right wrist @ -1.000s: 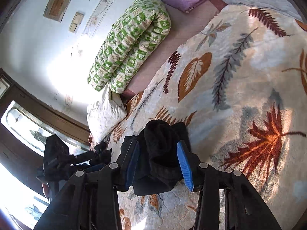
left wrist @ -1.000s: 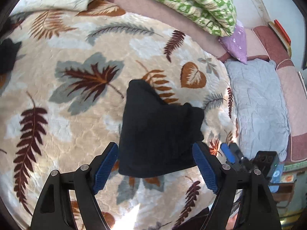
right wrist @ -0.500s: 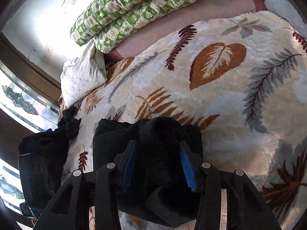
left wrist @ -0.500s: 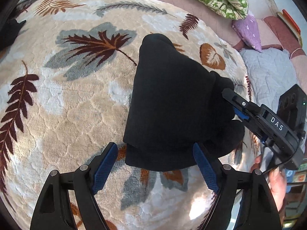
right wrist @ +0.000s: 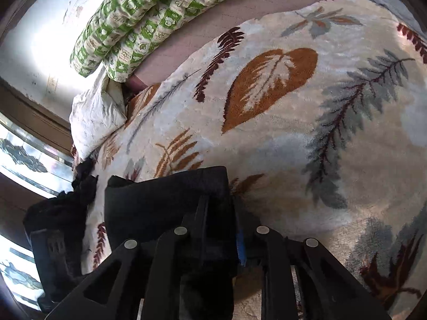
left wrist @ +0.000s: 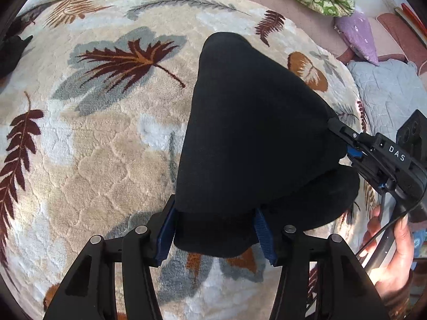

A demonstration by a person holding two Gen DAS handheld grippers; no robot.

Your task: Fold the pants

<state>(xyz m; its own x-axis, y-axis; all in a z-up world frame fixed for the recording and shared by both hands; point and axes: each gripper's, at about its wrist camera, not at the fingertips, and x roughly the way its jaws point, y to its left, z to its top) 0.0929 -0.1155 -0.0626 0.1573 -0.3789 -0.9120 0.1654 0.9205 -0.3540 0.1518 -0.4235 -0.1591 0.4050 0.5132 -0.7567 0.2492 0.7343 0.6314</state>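
Observation:
The black pants (left wrist: 248, 133) lie folded into a thick bundle on a leaf-patterned blanket (left wrist: 106, 138). My left gripper (left wrist: 214, 229) has its blue pads closed against the near edge of the bundle. My right gripper (left wrist: 344, 144) comes in from the right and pinches the bundle's right corner. In the right wrist view the pants (right wrist: 160, 202) fill the space between my right gripper's fingers (right wrist: 221, 226), which are shut on the fabric.
A green patterned quilt (right wrist: 149, 24) and a white pillow (right wrist: 96, 114) lie at the head of the bed. A purple pillow (left wrist: 357, 37) and a grey quilted pad (left wrist: 387, 90) sit at the right. Another dark garment (right wrist: 66, 202) lies by the window side.
Both grippers have closed on the pants bundle; they were open around it one second ago. The left gripper has moved in closer to the near edge.

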